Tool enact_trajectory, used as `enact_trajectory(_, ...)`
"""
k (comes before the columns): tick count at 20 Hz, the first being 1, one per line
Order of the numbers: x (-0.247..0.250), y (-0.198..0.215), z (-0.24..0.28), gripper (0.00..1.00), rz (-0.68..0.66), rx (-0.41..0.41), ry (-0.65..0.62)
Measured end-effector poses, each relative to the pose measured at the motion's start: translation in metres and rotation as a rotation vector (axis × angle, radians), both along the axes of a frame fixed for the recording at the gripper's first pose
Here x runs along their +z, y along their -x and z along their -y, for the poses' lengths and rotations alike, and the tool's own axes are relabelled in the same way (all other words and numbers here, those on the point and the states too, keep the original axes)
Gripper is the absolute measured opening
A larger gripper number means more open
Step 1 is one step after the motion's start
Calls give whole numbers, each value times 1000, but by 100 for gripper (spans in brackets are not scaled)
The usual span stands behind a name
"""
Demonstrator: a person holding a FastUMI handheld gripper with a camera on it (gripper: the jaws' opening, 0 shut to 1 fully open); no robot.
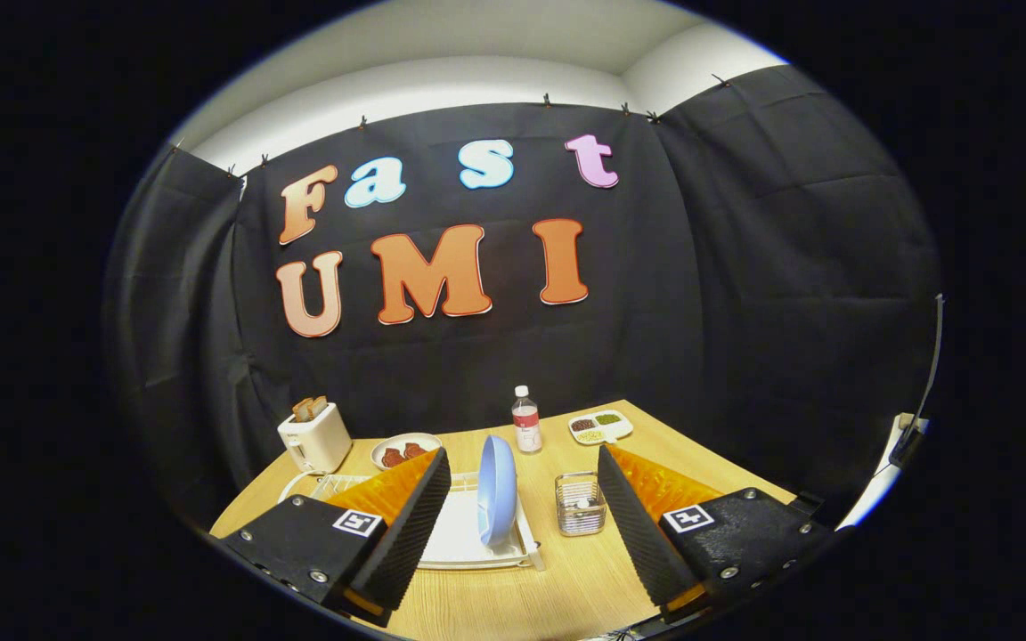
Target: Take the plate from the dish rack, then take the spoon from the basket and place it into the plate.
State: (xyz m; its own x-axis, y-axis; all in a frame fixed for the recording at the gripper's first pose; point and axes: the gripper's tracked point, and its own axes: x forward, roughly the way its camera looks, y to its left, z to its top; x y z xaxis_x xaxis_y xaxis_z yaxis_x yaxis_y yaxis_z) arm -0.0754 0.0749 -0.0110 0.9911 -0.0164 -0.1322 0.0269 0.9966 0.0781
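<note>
In the gripper view the gripper (524, 499) hangs wide open and empty above the table; the blue plate (497, 490) stands on edge in the white dish rack (464, 539), between and beyond the fingers. The first step looks unstarted: next, straddle the plate's rim and close, leaving the spoon in the wire basket (580, 505) beside the rack for later

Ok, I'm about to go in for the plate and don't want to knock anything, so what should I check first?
1. Gripper open, nothing held: ok.
2. Blue plate standing on edge in the white dish rack, between the fingers: ok.
3. Fingers clear of the plate's rim: ok, gaps on both sides.
4. Wire basket beside the rack, inside the right finger's path: not ok, watch it.
5. Spoon in the basket: cannot tell, only a small pale end shows.
6. Bottle behind the plate, well beyond: ok.
</note>
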Motion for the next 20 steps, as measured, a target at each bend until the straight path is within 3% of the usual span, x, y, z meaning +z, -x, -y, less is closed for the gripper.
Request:
enact_trajectory(12, -38, -85, -43, 98, -62, 85, 45)
enact_trajectory(20, -95, -154, -42, 99, -127, 73, 161)
